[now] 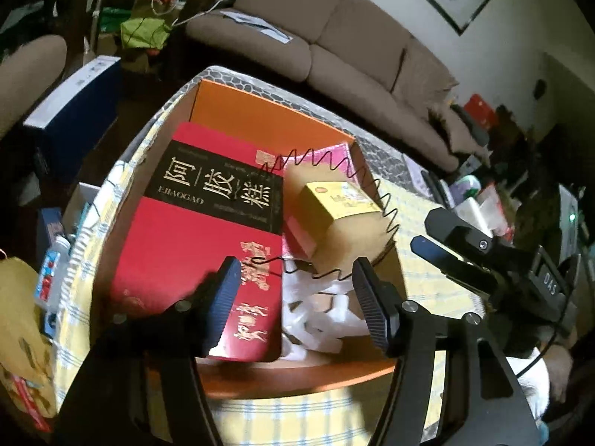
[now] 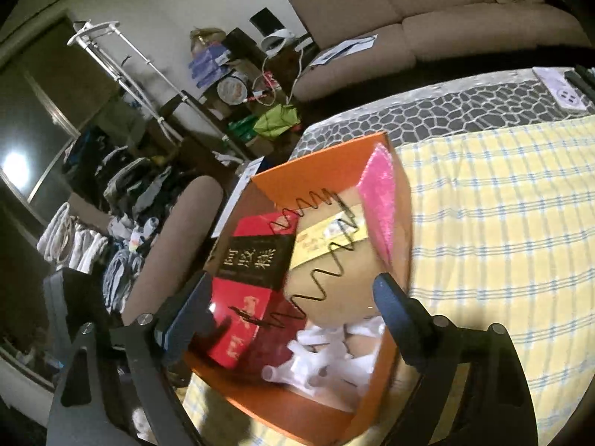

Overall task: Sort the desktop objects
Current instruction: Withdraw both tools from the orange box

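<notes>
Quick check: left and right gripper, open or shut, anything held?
Left gripper: open, nothing held; it sits over the orange box, a black coiled wire lying across the contents.
Right gripper: open, nothing held.

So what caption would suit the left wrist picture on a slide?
Open left gripper above an orange box holding a red box, yellow carton and black coiled wire.

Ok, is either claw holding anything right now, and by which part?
Nothing is held. The left claw and right claw stand open above the orange box; the black coiled wire lies loose inside.
</notes>
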A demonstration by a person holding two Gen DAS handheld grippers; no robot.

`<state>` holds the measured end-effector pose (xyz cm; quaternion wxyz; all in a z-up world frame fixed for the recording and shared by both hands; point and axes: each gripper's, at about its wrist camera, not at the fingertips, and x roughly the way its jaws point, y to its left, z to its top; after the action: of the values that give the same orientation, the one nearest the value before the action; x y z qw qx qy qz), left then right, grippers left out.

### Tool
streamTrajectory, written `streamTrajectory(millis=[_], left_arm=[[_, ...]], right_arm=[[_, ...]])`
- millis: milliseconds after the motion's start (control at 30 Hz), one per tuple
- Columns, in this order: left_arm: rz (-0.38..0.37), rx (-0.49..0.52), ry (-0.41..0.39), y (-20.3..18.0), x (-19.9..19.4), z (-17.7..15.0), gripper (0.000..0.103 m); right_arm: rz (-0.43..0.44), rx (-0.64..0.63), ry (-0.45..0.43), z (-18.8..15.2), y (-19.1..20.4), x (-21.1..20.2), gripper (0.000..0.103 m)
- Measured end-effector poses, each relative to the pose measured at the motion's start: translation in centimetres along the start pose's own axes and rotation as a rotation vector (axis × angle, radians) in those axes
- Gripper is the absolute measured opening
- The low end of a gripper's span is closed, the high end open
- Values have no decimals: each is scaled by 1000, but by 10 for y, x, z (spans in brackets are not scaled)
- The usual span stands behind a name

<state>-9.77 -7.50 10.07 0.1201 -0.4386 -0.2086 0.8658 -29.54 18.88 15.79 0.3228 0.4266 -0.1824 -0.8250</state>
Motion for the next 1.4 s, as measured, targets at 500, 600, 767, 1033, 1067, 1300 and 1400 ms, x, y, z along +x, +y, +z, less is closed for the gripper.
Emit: streamTrajectory(millis=[500,600,767,1033,1067,1300,1400], left_arm=[[87,80,10,-2,-2,-12,66],[99,101,6,-7,-7,-16,67],[121,169,-27,-22,-20,-30,86],[170,204,-100,-31,-41,-61,103],[170,200,-95,-31,-42,-66,103],[197,226,-102,-37,-46,-95,103],[208,243,-103,-43,-43,-108,103]], right_arm=[[12,-43,20,-13,14,3,90],[-19,-55,7,-15,15,-9,92],[-73,-106,-4,-32,16,-28,103],[-199,-165,22,-72,7,-46,103],[-217,-170,21,-76,6,-48,103],[-297,-136,-17,-97,-14,-66,103],[-351,-132,-32,-106,-22,-69,103]])
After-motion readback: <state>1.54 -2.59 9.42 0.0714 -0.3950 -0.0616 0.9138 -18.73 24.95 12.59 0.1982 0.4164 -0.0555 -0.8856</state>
